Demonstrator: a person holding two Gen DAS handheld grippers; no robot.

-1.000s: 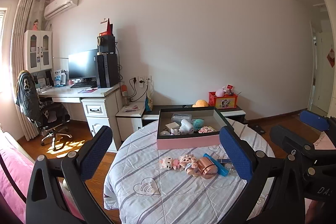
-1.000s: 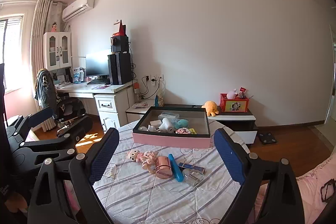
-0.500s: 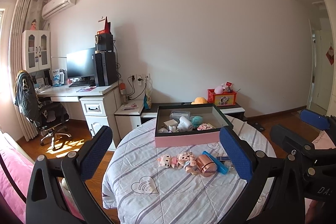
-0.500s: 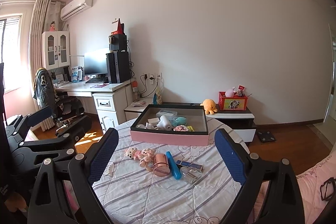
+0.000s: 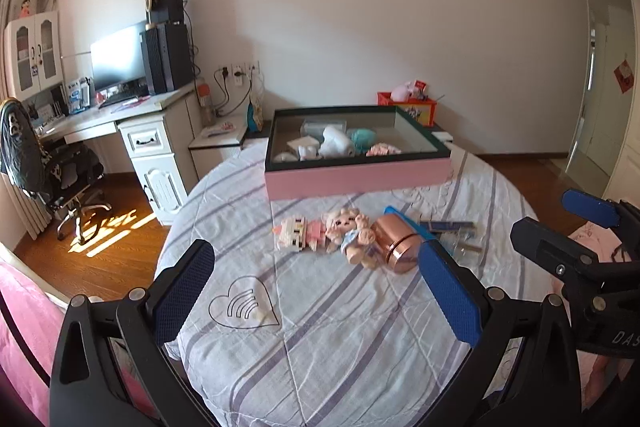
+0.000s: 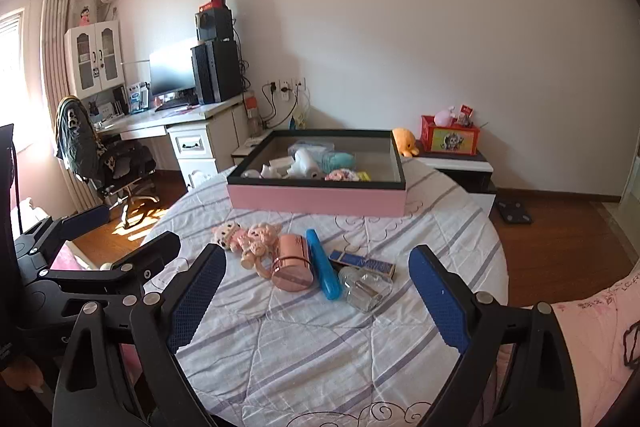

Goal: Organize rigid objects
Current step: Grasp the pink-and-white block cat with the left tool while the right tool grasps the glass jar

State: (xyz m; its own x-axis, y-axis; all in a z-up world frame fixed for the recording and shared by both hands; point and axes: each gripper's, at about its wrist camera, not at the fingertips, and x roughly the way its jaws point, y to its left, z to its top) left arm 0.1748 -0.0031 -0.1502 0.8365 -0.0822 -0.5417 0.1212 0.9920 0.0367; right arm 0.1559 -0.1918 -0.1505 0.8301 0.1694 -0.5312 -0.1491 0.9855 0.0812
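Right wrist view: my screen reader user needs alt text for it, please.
The open right gripper hovers over a round table with a striped cloth, above a rose-gold metal canister, blue plastic case, clear glass bottle and pink dolls. Behind stands a pink-sided box holding small items.

Counter [image 6: 320, 355]: round, draped in a white cloth with grey-purple stripes; fills the lower centre of both views.
Box [image 6: 316, 201]: pink-sided, dark-rimmed, open, on the counter's far part, centre frame.
Toys [image 6: 244, 237]: two small pink figures lying just left of centre, touching each other.
Canister [image 6: 292, 263]: rose-gold, on its side beside the toys.
Blue case [image 6: 323, 269]: lies against the canister's right.
Flat blue packet [image 6: 362, 262]: right of the case.
Clear jar [image 6: 366, 287]: on its side, nearest of the group.
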